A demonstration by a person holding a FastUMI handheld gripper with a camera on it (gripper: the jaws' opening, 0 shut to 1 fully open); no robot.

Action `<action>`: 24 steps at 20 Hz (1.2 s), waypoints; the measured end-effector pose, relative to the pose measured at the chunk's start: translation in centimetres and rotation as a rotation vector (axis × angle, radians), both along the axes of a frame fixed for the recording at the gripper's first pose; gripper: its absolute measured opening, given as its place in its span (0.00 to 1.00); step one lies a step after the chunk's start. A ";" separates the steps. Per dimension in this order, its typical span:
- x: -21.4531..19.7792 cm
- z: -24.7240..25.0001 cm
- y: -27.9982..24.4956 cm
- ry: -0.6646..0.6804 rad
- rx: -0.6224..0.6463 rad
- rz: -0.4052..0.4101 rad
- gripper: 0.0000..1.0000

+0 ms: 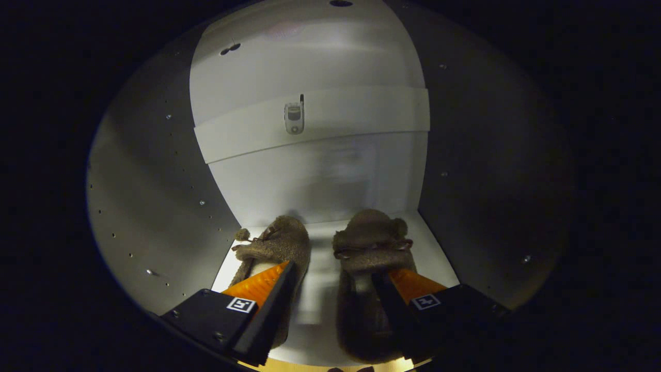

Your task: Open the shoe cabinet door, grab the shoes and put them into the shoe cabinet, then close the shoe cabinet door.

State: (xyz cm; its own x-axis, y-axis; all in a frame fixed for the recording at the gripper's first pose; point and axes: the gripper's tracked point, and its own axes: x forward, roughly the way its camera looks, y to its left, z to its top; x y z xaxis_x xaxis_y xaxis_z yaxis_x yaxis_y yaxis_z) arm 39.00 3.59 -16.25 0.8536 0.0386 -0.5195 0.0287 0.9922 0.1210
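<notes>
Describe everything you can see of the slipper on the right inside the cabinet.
The right slipper is brown and fuzzy, looks like plush fabric, with a thin cord across its top and a small pompom at its outer side. It lies flat on the cabinet floor, toe toward the back wall, beside the left slipper without touching it. The open gripper has one finger over its opening.

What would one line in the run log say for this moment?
gripper: open, holding nothing | slippers: both on cabinet floor | door: not yet closed
</notes>
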 end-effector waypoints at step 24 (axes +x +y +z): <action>-34.2 16.8 1.0 -0.501 -0.052 0.070 0.98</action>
